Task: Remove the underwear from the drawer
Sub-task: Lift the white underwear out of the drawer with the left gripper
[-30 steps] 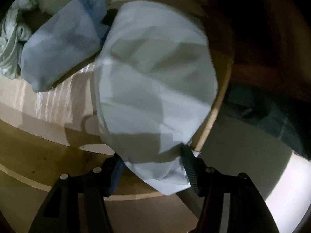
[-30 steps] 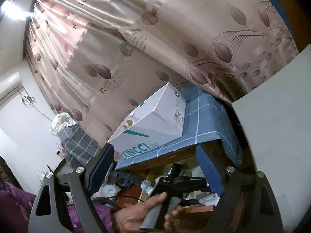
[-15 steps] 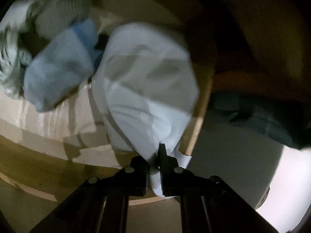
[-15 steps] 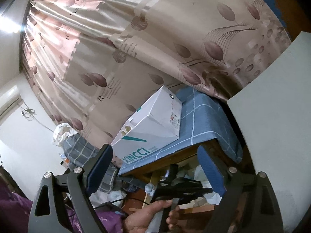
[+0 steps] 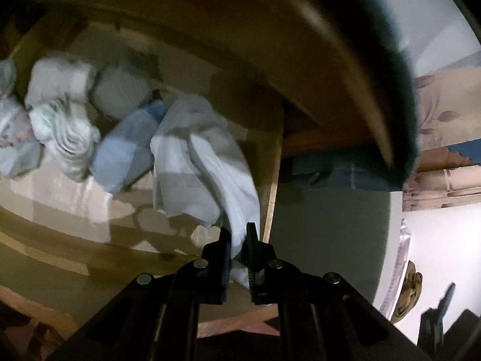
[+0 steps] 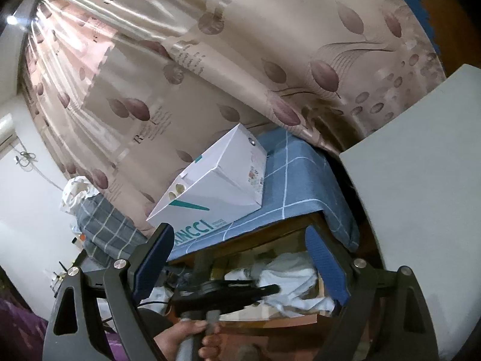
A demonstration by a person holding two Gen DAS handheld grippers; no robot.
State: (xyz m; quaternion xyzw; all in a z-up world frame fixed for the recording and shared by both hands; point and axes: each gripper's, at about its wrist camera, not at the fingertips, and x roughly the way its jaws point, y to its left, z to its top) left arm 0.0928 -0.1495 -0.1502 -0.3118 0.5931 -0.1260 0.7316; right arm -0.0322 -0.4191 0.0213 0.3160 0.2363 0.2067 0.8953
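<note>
Wooden drawer (image 5: 272, 180) — folded underwear (image 5: 207, 162) inside

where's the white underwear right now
In the left wrist view the white underwear hangs at the right end of the open drawer, its lower edge pinched in the left gripper, with a blue folded garment just to its left.

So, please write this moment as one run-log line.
left gripper: shut on white underwear | underwear: partly over drawer edge | right gripper: open, holding nothing
</note>
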